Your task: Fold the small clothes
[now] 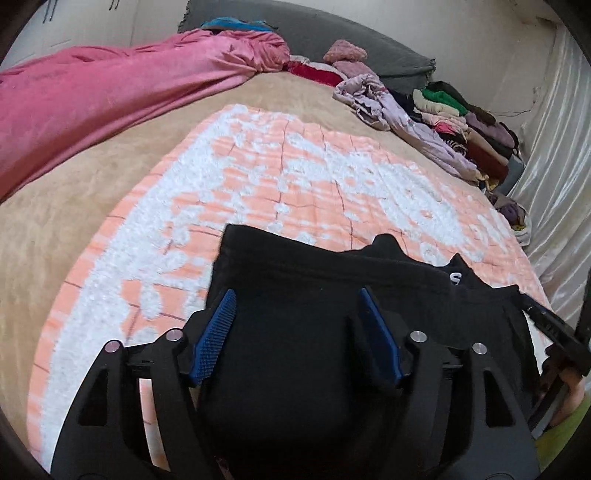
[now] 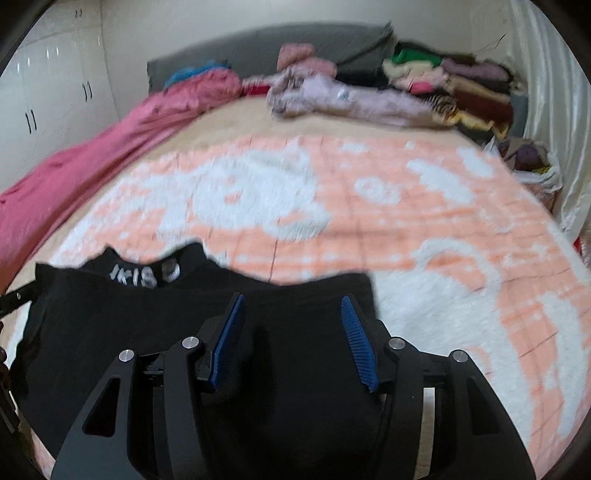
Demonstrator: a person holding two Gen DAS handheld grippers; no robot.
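Note:
A black garment (image 1: 314, 266) with white lettering (image 1: 456, 278) lies flat on the orange-and-white blanket (image 1: 295, 177) at the near edge of the bed. My left gripper (image 1: 297, 291) hovers over its left part, blue pads (image 1: 218, 332) wide apart and open, nothing pinched. The right wrist view, which is blurred, shows the same garment (image 2: 110, 314) and its lettering (image 2: 133, 277). My right gripper (image 2: 292, 298) is over the garment's right part, open, its pads (image 2: 360, 343) apart. The garment fills the space below both sets of jaws.
A pink cover (image 1: 92, 103) runs along the bed's left side. Heaped clothes (image 1: 443, 118) line the far right, below a grey headboard cushion (image 1: 332, 33). A shiny curtain (image 1: 554, 147) bounds the right. White wardrobe doors (image 2: 55, 81) stand at left. A bag (image 2: 535, 166) sits at the right edge.

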